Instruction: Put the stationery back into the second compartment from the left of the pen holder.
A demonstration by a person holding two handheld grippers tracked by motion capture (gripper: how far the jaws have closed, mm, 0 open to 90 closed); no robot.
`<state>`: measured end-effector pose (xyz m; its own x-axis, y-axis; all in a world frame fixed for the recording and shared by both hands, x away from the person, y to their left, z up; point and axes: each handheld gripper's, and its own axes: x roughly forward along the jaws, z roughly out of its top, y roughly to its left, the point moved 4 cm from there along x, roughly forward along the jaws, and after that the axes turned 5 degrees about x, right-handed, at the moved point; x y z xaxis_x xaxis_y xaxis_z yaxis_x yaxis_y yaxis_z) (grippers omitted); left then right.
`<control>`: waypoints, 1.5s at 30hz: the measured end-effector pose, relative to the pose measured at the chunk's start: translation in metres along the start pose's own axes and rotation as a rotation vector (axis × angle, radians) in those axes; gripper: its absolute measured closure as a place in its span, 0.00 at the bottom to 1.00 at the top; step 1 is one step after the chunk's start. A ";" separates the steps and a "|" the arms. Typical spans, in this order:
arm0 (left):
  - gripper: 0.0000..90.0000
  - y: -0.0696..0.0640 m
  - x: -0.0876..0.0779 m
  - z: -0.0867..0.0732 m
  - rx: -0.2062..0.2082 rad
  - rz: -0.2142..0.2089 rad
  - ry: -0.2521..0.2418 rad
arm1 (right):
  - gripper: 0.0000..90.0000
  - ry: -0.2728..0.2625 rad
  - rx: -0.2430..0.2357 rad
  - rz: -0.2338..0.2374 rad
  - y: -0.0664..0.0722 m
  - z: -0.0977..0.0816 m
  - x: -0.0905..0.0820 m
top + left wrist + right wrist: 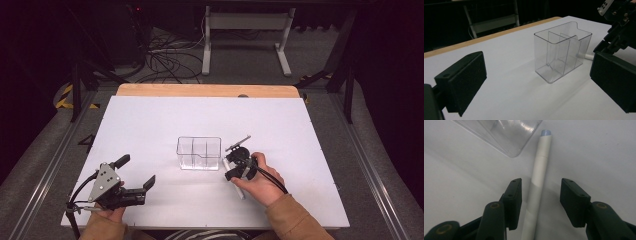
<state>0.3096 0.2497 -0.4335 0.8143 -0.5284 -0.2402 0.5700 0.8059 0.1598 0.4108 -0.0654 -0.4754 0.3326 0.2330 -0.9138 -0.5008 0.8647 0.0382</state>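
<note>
The white pen (537, 182) lies flat on the table (150, 120) just beside the empty clear divided box (198, 152), between the right gripper's (541, 195) parted, not yet pressing jaws, so pinching comes next, while the left gripper (136, 172) hangs open, well apart.

Clear divided organizer (198, 153) sits mid-table, just left of my right gripper (541, 195); white marker (537, 187) lies close beside its corner, tight there. My left gripper (137, 172) has bare white tabletop (150, 120) ahead.
</note>
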 end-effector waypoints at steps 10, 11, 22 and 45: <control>0.02 0.000 0.000 0.000 0.000 -0.001 0.000 | 0.70 -0.001 0.013 -0.052 0.004 0.003 0.007; 0.02 0.000 0.000 0.000 0.001 -0.001 0.001 | 0.73 -0.003 0.018 -0.054 0.004 0.003 0.006; 0.02 0.000 0.000 0.000 0.002 -0.001 0.000 | 0.87 -0.009 0.038 -0.085 0.011 0.003 0.007; 0.02 0.000 0.000 0.000 0.004 0.001 0.001 | 0.88 -0.161 0.101 -0.029 -0.001 0.003 -0.026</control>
<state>0.3096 0.2493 -0.4336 0.8146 -0.5276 -0.2410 0.5700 0.8052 0.1638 0.4055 -0.0711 -0.4503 0.4736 0.2683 -0.8389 -0.4091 0.9105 0.0603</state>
